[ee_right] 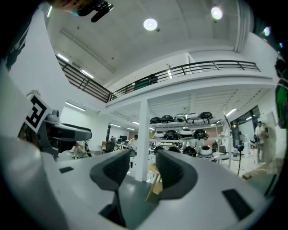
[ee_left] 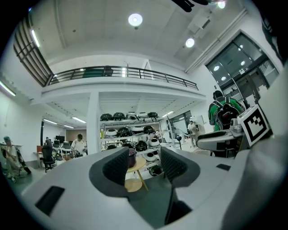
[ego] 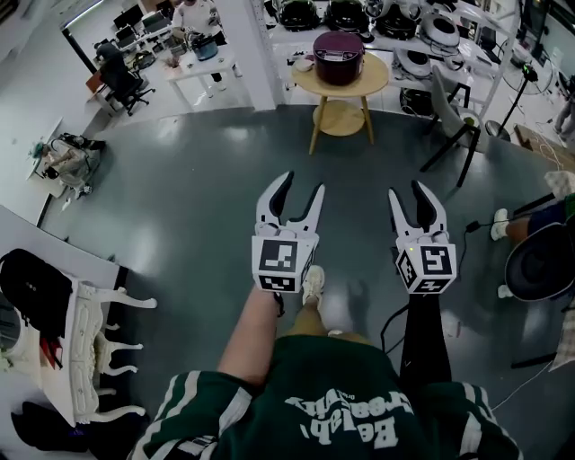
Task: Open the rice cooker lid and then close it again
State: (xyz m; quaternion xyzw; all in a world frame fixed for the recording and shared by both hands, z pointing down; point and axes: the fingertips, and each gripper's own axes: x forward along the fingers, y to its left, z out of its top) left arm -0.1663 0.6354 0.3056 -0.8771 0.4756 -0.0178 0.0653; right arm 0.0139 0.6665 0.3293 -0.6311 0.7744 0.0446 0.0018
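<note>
The dark purple rice cooker [ego: 339, 56] stands with its lid down on a round wooden table [ego: 352, 87], far ahead across the grey floor. Both grippers are held level over the floor, well short of it. My left gripper [ego: 301, 184] is open with nothing between its jaws. My right gripper [ego: 407, 190] is open too and empty. In the left gripper view, the cooker [ee_left: 132, 157] peeks out beside the left jaw of that gripper [ee_left: 144, 164], above the table [ee_left: 138, 164]. In the right gripper view only a table leg [ee_right: 154, 185] shows between that gripper's [ee_right: 143, 168] jaws.
A dark chair [ego: 452, 119] stands right of the table. A white pillar [ego: 254, 49] rises to its left. Shelves with several cookers [ego: 404, 22] line the back wall. A white carved table [ego: 90, 346] is at my near left, and a cable [ego: 393, 319] lies on the floor.
</note>
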